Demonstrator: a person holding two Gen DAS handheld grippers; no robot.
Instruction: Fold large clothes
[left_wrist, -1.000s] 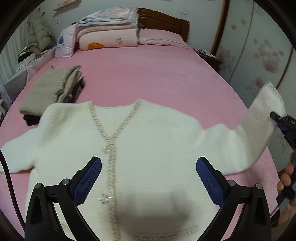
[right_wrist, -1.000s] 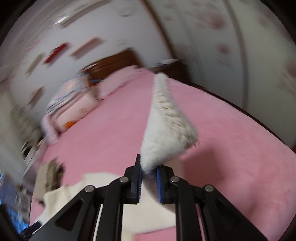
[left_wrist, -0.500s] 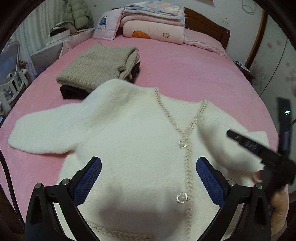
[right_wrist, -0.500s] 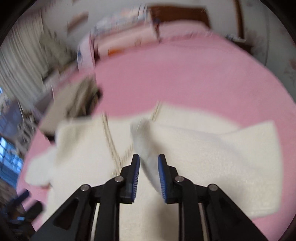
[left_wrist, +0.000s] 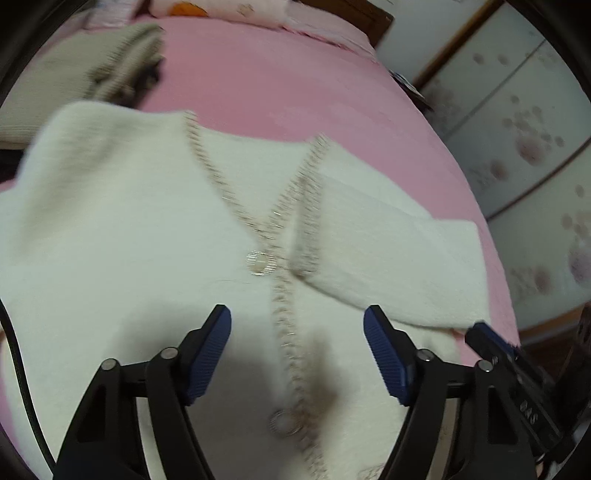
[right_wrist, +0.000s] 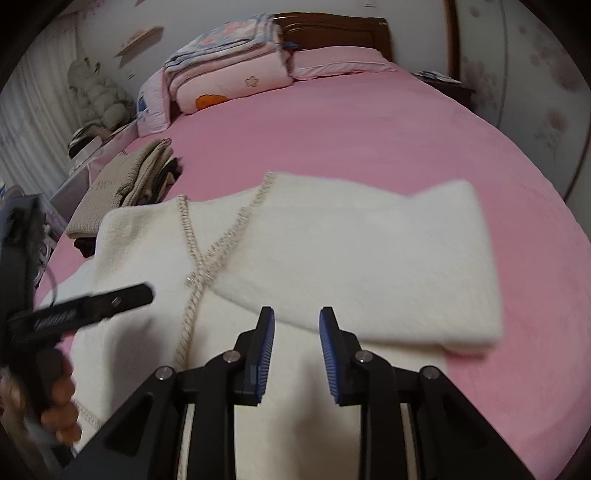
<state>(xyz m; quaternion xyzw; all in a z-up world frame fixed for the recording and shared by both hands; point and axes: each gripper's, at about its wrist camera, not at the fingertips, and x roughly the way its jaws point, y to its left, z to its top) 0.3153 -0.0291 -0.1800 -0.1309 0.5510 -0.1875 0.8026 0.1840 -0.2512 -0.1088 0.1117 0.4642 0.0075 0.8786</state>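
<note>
A white fluffy cardigan (left_wrist: 129, 236) with beige braided trim and buttons lies flat on the pink bed (left_wrist: 280, 92). Its right sleeve (left_wrist: 399, 258) is folded across the chest, also seen in the right wrist view (right_wrist: 369, 258). My left gripper (left_wrist: 297, 350) is open and empty, hovering over the button line. My right gripper (right_wrist: 296, 354) is open and empty, just short of the folded sleeve's lower edge. The right gripper shows at the lower right of the left wrist view (left_wrist: 517, 376); the left gripper shows at the left of the right wrist view (right_wrist: 88, 306).
A folded beige sweater on dark clothes (right_wrist: 129, 184) lies on the bed left of the cardigan. Stacked pink quilts and a pillow (right_wrist: 229, 74) sit by the wooden headboard (right_wrist: 332, 29). A wardrobe with flower print (left_wrist: 535, 147) stands to the right.
My right gripper carried the right sleeve across the cardigan's chest, laid it down and opened, letting it go. My left gripper stayed open and drifted closer over the cardigan's front.
</note>
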